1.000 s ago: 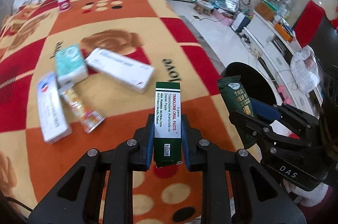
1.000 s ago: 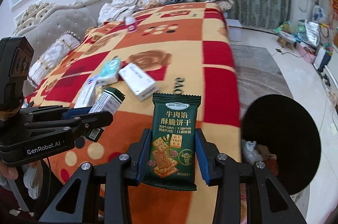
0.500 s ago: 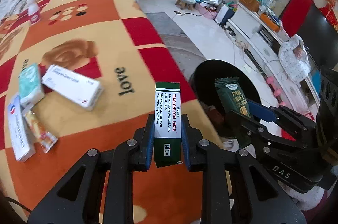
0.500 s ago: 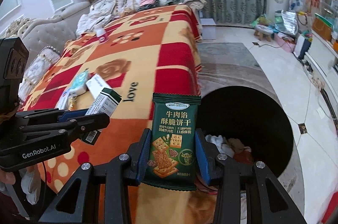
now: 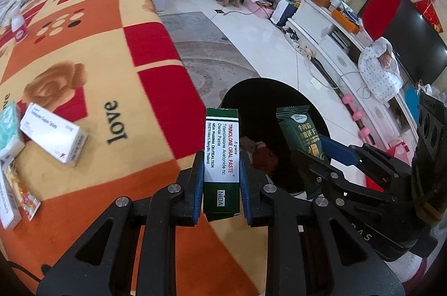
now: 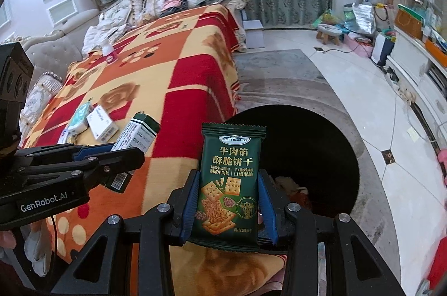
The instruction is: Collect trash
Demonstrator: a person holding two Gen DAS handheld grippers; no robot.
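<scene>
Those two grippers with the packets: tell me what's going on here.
Trash is being collected. The left gripper is shut on a green and white cardboard oral-paste box, and the right gripper is shut on a dark green biscuit packet. Both are held near the round black trash bin on the floor beside the orange-and-red blanket. A white medicine box and other packets lie on the blanket.

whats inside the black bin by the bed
Inside the black bin some crumpled pale and reddish-brown trash lies at the bottom. The biscuit packet and medicine box, held in front, cover part of it, and the rest is too dark to read.
</scene>
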